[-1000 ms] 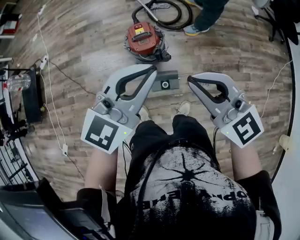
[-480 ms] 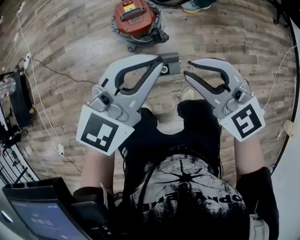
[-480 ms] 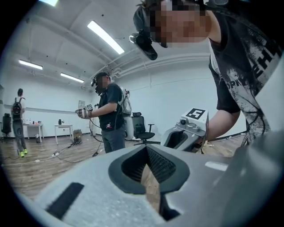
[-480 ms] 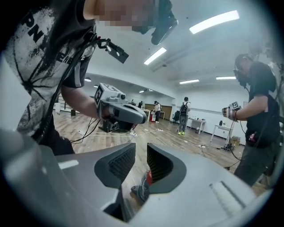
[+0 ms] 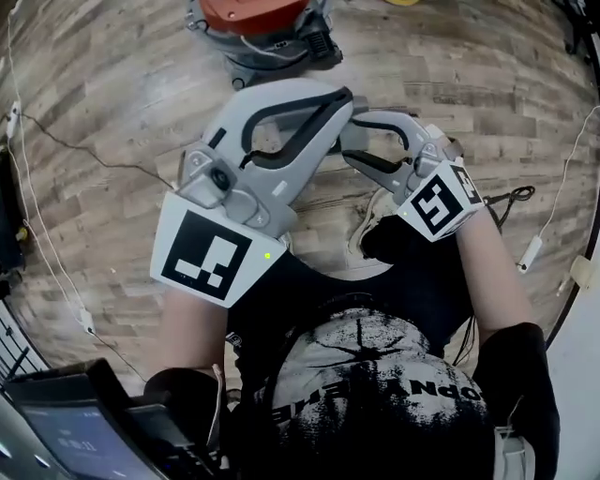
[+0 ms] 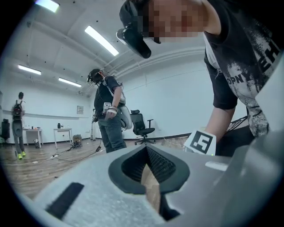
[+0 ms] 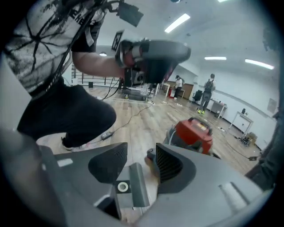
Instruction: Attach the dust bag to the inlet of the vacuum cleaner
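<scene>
Head view: nothing is attached yet, as I judge it. The vacuum cleaner (image 5: 258, 23) stands on the wood floor at the far edge. My left gripper (image 5: 343, 99) and right gripper (image 5: 351, 141) hang side by side nearer to me. I cannot pick out the bag under them here, so pickup and fitting are both left.

Left gripper view: my jaws are pressed together with nothing between them, only a sliver of floor showing through.

Right gripper view: my jaws have just been opening and stand spread. The dust bag (image 7: 128, 188), a flat grey piece with a round hole, lies on the floor in the gap. The pads do not press it. The red vacuum sits farther off to the right, apart from the bag.
</scene>
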The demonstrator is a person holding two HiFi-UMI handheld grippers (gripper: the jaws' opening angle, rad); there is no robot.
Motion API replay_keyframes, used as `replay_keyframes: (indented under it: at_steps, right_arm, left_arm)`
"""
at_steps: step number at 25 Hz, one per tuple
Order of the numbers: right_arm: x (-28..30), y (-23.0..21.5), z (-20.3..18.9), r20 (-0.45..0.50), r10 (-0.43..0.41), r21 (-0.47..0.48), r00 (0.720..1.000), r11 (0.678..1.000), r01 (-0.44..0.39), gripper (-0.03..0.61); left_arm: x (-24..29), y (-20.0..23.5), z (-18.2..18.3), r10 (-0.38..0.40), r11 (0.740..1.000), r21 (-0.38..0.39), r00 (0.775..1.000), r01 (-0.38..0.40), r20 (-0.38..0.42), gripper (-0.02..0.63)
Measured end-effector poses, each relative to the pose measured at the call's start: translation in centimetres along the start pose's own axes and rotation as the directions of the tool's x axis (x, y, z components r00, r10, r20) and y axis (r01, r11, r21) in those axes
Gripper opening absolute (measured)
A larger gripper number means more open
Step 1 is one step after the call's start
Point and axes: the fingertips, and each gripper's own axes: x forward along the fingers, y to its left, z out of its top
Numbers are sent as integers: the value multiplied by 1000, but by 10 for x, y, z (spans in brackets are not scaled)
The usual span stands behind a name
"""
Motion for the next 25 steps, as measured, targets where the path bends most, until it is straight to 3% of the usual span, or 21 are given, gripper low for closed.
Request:
replay_keyframes:
  at_steps: [6,11,15,18,21,25]
  right_arm:
    - [122,54,-147,-214,126,10,969,992,-126,216]
    - [173,92,-249,-414,214,73,885,977,-202,218]
    - [175,100,-293,-534,242,96,810,969,-226,219]
    - [176,103,-314,-588,263,56,765,957,-285,219]
    - [190,108,-333,-608,273,15,746,943,-333,218]
    - [207,113,-354,-619,273,44,736,948,-315,219]
  left_arm:
    - [2,-13,-98,-13,1000,-16,999,13,-34,5]
    - [2,-30,-156,-71,997,-53,989,64,-127,6]
    - [7,-38,-160,-117,991,-75,982,107,-150,6]
    - [9,-40,-167,-144,986,-100,977,130,-154,5]
    - [13,-44,-194,-161,983,-119,968,139,-192,6]
    - [25,-45,-223,-181,977,-154,957,148,-228,5]
